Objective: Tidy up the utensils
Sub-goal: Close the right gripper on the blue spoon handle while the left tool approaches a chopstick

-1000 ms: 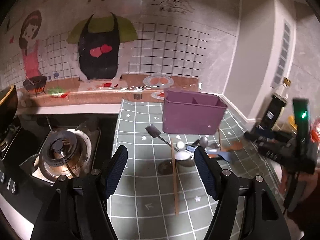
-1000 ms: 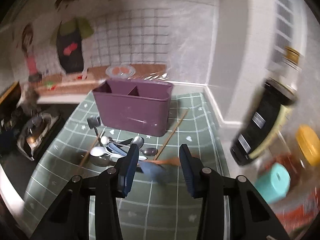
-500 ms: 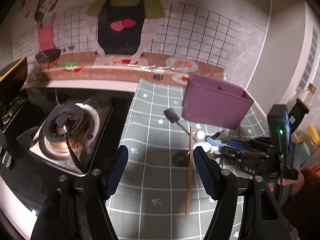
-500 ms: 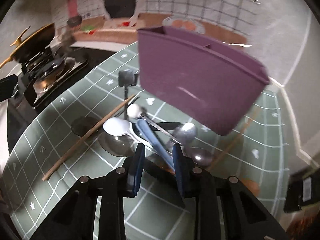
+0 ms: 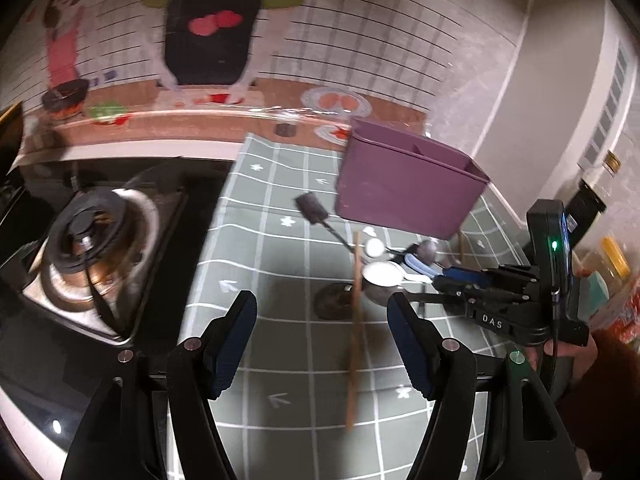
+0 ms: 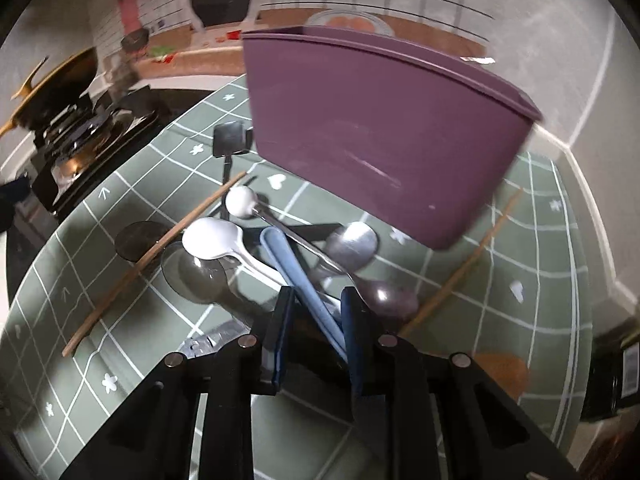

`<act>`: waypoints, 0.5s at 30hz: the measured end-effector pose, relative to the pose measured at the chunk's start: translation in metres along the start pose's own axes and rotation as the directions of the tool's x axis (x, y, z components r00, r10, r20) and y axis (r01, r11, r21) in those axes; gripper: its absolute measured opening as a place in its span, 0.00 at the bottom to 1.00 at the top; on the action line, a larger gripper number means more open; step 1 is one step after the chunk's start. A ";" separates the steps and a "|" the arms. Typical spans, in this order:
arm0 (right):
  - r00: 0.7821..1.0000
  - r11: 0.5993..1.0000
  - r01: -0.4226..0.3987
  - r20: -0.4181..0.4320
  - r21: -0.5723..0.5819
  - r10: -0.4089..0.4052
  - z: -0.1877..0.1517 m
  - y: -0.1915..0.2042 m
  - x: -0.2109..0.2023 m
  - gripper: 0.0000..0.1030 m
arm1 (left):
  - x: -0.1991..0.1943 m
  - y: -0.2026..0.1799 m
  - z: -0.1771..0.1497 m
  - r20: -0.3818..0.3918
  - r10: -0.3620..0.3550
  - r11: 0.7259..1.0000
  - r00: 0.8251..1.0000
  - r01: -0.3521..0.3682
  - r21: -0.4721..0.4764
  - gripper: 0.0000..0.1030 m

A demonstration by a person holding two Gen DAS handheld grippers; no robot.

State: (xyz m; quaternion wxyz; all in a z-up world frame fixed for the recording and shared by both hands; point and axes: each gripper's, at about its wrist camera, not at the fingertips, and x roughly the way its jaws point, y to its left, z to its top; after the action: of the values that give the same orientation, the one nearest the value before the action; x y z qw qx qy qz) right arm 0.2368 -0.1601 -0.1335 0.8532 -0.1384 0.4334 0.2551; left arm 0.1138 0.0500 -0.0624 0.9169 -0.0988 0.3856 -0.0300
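A purple utensil holder stands on the green grid mat; it also shows in the left wrist view. A pile of utensils lies in front of it: a light blue handle, a white spoon, metal spoons, a black spatula and wooden chopsticks. My right gripper straddles the blue handle with its jaws still apart. My left gripper is open and empty, above the mat near a chopstick.
A gas stove sits left of the mat, with a wok behind it. Bottles and jars stand at the right by the wall. A second chopstick lies right of the pile.
My right gripper has moved down and forward into the utensil pile, and its jaws have narrowed around the blue handle. The left gripper has swung slightly and stayed open.
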 end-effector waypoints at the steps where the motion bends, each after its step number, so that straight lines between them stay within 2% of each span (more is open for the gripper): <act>1: 1.000 1.000 -0.003 -0.002 0.018 0.003 -0.002 -0.004 -0.002 0.14 | 0.002 -0.004 0.001 -0.003 -0.006 1.000 1.000 0.006 0.012 0.66; 6: 1.000 0.996 0.016 0.010 0.084 -0.017 -0.011 -0.015 -0.015 0.06 | 0.016 -0.022 0.002 -0.033 -0.020 0.996 0.999 0.022 0.081 0.65; 8: 1.000 0.994 0.019 0.014 0.107 -0.021 -0.015 -0.020 -0.021 0.03 | 0.023 -0.026 0.002 -0.047 -0.032 0.994 0.998 0.037 0.100 0.62; 12: 0.999 0.987 0.028 0.036 0.155 -0.034 -0.024 -0.028 -0.038 0.02 | 0.039 -0.031 0.003 -0.081 -0.051 0.990 0.995 0.061 0.128 0.60; 15: 0.997 0.981 0.031 0.057 0.192 -0.043 -0.032 -0.033 -0.055 0.02 | 0.058 -0.033 0.010 -0.126 -0.068 0.987 0.990 0.086 0.139 0.54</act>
State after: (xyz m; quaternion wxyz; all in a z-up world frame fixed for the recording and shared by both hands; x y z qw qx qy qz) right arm 0.2067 -0.2199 -0.1073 0.8800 -0.0562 0.4269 0.2007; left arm 0.1617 0.0113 -0.0895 0.8948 -0.0451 0.4330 -0.0992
